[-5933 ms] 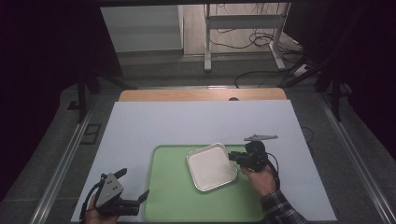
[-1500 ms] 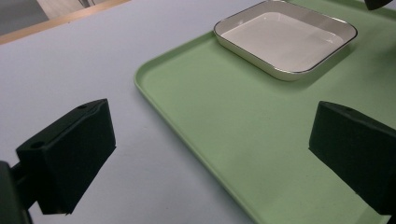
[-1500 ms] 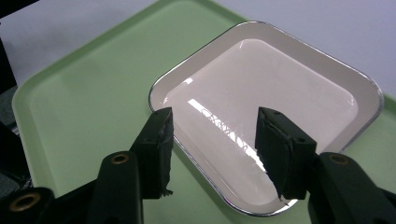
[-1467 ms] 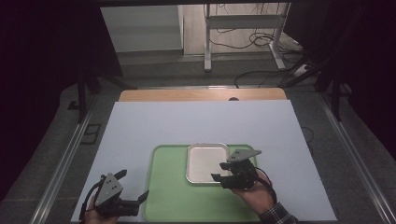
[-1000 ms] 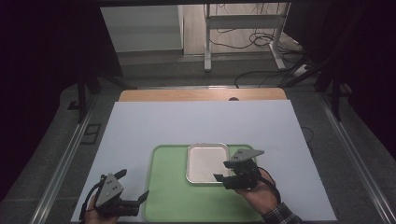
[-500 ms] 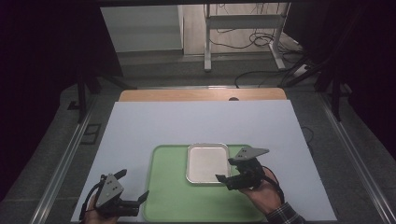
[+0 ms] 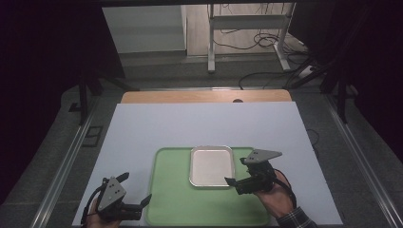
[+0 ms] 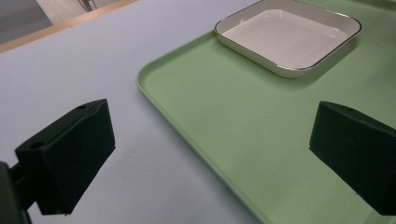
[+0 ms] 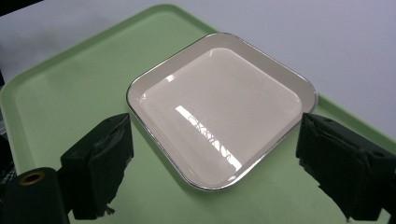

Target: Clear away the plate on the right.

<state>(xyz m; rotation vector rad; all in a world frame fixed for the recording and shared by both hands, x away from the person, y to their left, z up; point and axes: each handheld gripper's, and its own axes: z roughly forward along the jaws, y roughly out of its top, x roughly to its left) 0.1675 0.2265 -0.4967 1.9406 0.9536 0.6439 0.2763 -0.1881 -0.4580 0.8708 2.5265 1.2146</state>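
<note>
The table (image 7: 204, 123) is the largest thing here, a pale sheet with wide bare room beyond both pairs of jaws, out to its wooden far edge (image 7: 204, 96). A green tray (image 7: 173, 199) lies on the near middle of the table, between the two grippers; its raised rim runs in a rounded line, and in the left gripper view that rim cuts diagonally through the gap between the jaws, pale table under one jaw and green tray floor under the other. Much of the tray floor on the left gripper's side is bare.

A white square plate (image 7: 211, 166) with a thin metallic edge sits flat in the tray's far right part, close to the tray's far rim. In the right gripper view the plate (image 9: 219, 107) lies just ahead of the jaws and between their lines, its near corner pointing into the gap; neither jaw touches it.

The right gripper (image 7: 242, 178), held in a hand (image 7: 275, 199), hovers over the tray just beside the plate's right edge, jaws spread wide apart and holding nothing. The left gripper (image 7: 135, 199) rests at the tray's near left corner, jaws likewise wide apart and empty, the plate well ahead of them.
</note>
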